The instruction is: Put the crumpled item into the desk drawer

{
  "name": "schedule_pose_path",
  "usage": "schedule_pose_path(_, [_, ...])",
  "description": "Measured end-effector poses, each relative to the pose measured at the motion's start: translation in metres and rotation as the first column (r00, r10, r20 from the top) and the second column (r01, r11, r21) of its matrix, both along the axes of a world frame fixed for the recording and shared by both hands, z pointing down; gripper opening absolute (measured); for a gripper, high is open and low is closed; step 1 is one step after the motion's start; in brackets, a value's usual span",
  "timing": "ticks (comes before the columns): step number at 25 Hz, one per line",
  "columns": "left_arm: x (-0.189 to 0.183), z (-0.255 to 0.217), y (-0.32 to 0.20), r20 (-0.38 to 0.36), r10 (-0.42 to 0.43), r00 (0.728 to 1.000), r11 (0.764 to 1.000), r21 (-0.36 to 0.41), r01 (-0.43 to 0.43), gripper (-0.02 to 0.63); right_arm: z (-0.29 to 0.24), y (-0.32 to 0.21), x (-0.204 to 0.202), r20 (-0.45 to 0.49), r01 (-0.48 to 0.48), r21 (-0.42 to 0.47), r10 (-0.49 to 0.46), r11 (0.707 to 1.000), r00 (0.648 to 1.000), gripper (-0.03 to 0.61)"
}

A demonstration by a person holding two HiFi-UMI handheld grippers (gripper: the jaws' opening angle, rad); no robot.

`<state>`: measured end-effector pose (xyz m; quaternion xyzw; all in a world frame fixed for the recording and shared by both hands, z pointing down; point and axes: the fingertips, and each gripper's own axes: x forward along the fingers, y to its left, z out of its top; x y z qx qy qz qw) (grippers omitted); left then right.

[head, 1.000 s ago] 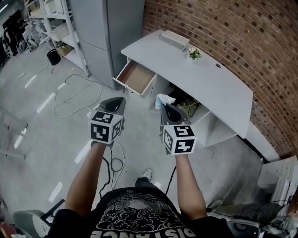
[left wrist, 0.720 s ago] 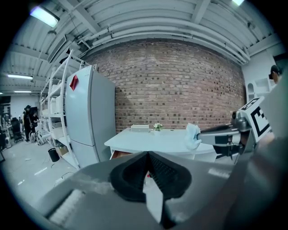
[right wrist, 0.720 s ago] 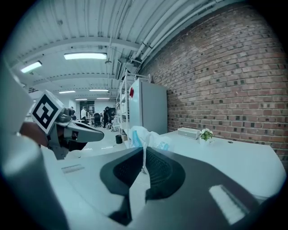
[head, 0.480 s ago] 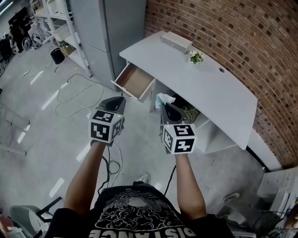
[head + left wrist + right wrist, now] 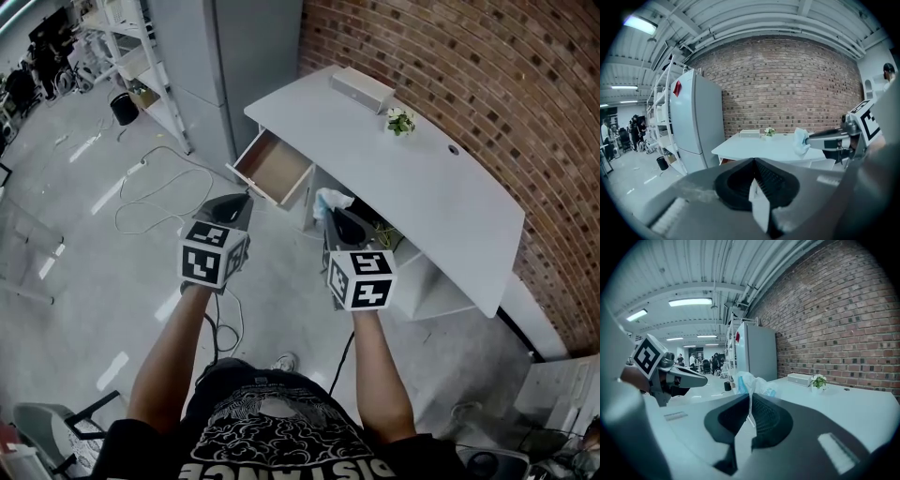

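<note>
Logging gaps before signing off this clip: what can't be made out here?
- Crumpled item: pinched in the right gripper, whose jaws hide its lower part in the right gripper view; too small in the head view to identify.
- Drawer: back end under the desk top in the head view; the left gripper covers most of it in the left gripper view.
- Tangle under the desk: dark, small, partly behind the right gripper, head view.

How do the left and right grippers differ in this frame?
The right gripper is shut on the crumpled item; the left gripper is shut on nothing. The right gripper sits nearer the desk; the left gripper is over the floor, short of the open drawer. Both have jaws together, held side by side.
</note>
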<state>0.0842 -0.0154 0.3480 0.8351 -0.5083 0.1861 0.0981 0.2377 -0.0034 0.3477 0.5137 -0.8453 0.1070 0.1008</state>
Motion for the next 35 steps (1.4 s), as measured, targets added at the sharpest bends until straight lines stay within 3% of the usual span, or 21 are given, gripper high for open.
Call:
schedule_pose_path(17, [-0.042, 0.018, -0.02, -0.029, -0.081, 0.996, 0.997, -0.005, 0.081, 0.003, 0.018, -0.033, -0.045, -0.029, 0.089, -0.007, -0.089, 0.996, 0.996, 0.018])
schedule_pose_path(35, [-0.099, 0.032, -0.13, -0.087, -0.12, 0.989, 0.992, -0.039, 0.117, 0.003, 0.025, -0.147, -0.11, -0.096, 0.148, -0.048, -0.153, 0.988, 0.984, 0.018])
